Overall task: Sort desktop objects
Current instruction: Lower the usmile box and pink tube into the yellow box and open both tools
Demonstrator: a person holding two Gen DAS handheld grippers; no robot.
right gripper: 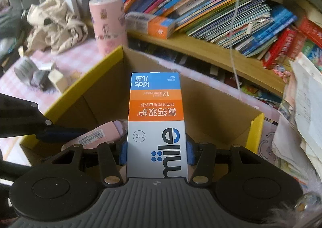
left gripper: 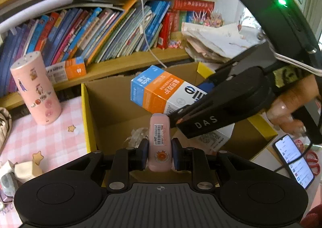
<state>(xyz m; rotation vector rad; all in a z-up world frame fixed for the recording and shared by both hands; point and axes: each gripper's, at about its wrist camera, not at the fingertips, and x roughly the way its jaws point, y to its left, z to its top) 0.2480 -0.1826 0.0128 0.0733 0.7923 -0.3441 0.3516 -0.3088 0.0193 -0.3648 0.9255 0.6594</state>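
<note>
Only the left view shows a phone (left gripper: 292,162); left hand-held gripper (left gripper: 160,154) clamps pink tube (left gripper: 160,143), right (right gripper: 157,154) toothpaste box (right gripper: 156,123).

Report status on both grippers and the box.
Left gripper shut on pink tube. Right gripper shut on toothpaste carton. Both over open cardboard box. Items close together, collision possible.
</note>
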